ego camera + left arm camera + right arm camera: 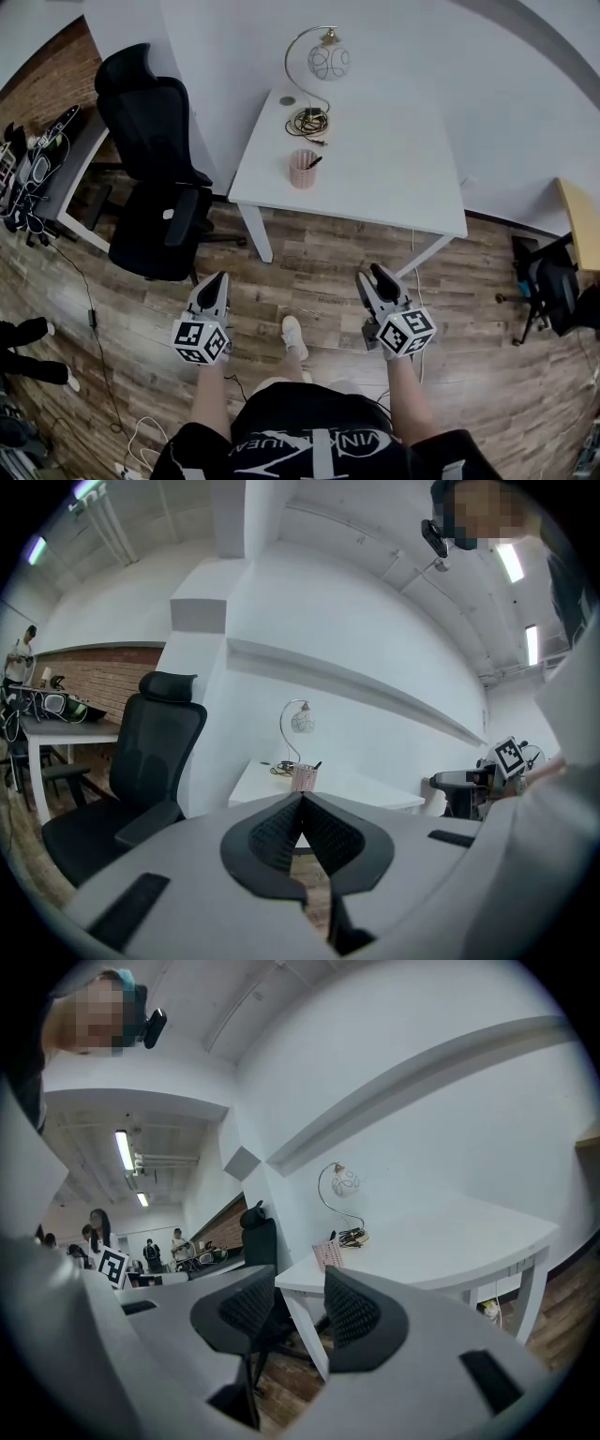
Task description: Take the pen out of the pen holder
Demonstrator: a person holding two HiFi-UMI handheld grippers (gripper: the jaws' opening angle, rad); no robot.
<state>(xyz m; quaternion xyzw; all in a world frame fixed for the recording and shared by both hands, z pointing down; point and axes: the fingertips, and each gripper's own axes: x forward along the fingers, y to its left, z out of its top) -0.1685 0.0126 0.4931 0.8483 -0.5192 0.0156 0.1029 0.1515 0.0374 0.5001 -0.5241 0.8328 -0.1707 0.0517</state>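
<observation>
Brown wood-plank floor (pixel 309 272) lies between the person and a white rectangular surface (pixel 394 178) set against the white wall, with a black office chair (pixel 155 150) to its left. Toward the left near part of that surface stands the pink mesh cylindrical pen holder (pixel 302 170). The dark pen (pixel 314 161) leans out of it, its long axis tilted up and toward the right. Both hand-held grippers hang over the floor, well apart from the surface, and the holder lies far ahead between them. The left hand-held gripper (pixel 221 277) has its jaws pressed together on nothing; the right hand-held gripper (pixel 371 272) has its jaws spread and empty. The right one looks slightly nearer, and the pen's free end leans its way, so it seems the likelier to reach in, forward and a little leftward.
</observation>
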